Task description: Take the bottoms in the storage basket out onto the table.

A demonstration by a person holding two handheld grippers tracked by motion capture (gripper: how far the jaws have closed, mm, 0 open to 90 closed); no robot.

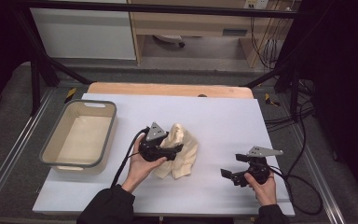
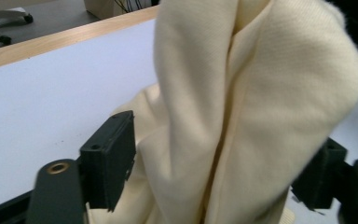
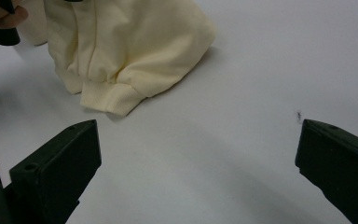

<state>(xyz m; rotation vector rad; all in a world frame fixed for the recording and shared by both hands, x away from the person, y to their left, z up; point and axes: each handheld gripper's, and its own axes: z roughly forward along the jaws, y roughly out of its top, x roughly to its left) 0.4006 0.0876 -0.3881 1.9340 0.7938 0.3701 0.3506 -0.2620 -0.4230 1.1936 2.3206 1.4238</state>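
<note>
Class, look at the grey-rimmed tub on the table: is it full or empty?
Empty. In the high view the tub shows a bare pale floor and walls, while the cream garment lies outside it on the table.

My cream knit garment (image 1: 182, 151) lies bunched mid-table, one fold standing upright, ribbed cuff toward the near edge.

There's a grey-rimmed, beige rectangular plastic tub (image 1: 80, 134) sitting by the left edge of the white-topped table (image 1: 223, 116), nothing in it. A light wooden strip (image 1: 168, 89) runs along the table's far edge, black cables (image 1: 298, 140) trailing off the right side.
</note>
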